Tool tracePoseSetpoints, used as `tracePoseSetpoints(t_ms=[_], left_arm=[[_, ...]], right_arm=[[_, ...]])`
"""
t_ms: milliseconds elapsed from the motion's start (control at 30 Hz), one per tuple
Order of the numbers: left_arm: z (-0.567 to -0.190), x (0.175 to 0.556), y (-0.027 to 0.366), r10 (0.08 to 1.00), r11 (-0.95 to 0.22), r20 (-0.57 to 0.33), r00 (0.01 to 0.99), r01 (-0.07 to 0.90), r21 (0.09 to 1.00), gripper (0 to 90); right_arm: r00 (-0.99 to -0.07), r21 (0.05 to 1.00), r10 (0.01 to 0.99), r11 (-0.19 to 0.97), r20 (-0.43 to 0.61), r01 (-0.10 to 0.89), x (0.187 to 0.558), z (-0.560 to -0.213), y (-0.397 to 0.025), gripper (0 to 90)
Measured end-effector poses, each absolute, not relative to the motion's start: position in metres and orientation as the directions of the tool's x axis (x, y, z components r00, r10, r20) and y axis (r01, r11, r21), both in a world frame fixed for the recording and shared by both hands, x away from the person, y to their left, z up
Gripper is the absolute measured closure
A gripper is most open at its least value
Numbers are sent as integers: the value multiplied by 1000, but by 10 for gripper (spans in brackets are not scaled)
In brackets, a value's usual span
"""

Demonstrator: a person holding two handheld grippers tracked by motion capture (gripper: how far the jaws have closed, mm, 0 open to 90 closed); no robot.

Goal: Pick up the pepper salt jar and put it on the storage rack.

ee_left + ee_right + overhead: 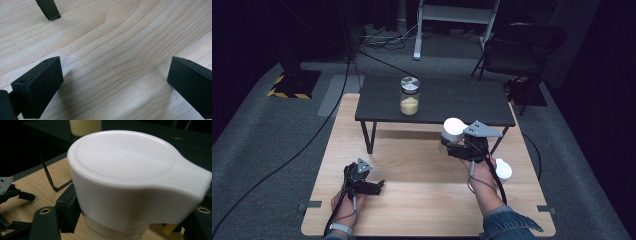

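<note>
- The right gripper (452,148) is clamped on a white-lidded container (453,131), its black jaws pressing the clear body just under the white lid (122,157) on either side.
- In the right gripper view the lid sits directly ahead of and above the jaws, with a broad tab jutting to the jaws' right.
- The container is held over the light wooden table (412,165), just in front of the small black table (472,100).
- Beyond the gripped container, on the black table, stands a glass jar of yellow grains (409,96) with a metal cap, well apart from both grippers.
- A second white lid-shaped piece (503,170) lies on the wooden table just beside the right hand (482,172).
- The left gripper (379,186) rests low on the wood with its jaws spread wide; bare wood grain lies between them.
- Ahead of the left jaws stands a black table leg (48,10).
</note>
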State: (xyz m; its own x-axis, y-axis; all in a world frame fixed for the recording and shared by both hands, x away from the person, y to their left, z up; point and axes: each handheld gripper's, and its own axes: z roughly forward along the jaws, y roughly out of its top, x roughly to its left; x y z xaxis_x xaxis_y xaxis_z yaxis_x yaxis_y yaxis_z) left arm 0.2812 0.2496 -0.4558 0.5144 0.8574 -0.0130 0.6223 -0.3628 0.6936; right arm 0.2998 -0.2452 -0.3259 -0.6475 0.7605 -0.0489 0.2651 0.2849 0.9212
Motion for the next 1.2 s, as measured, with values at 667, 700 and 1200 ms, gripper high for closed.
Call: tracePoseSetpoints(t_ms=[667, 700, 1200], left_arm=[[-456, 281, 250, 857, -363, -13, 515, 622, 694, 4], [-456, 281, 250, 858, -362, -14, 514, 622, 694, 4], [-456, 281, 250, 857, -364, -12, 515, 621, 694, 4]], right_arm=[[-676, 925, 735, 295, -61, 238, 306, -261, -232, 304], [-675, 926, 735, 294, -60, 238, 307, -259, -231, 304], [-642, 930, 763, 285, -74, 232, 328, -238, -215, 304]])
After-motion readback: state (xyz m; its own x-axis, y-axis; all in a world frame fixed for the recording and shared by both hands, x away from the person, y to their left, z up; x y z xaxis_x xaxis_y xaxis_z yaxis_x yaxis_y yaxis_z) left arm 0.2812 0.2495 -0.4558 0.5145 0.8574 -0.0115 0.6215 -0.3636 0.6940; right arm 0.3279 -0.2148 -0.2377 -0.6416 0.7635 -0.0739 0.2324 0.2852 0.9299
